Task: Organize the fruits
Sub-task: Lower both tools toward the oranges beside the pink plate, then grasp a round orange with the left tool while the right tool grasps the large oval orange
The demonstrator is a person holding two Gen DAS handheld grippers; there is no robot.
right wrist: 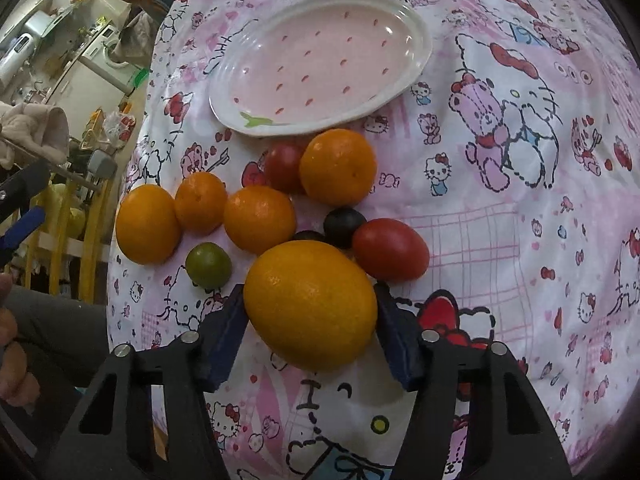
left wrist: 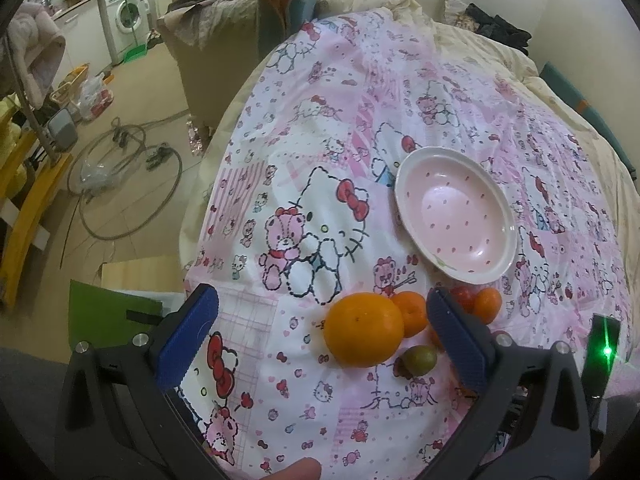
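Big glossy orange [right wrist: 311,306] between right tongs' [right wrist: 310,328] pads, gripped; left tongs [left wrist: 320,320] wide.

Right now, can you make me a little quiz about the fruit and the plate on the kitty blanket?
1. True or false: the pink plate already has fruit on it.
2. What sits between the blue pads of the right gripper? A) the small green fruit B) a big orange C) the red tomato
3. Fill in the missing word: the left gripper is ____, with nothing pinched in it.

Key: 1 false, the plate is bare. 2 B, the pads sit against both sides of the big orange. 3 open; its pads stand wide apart above the blanket.
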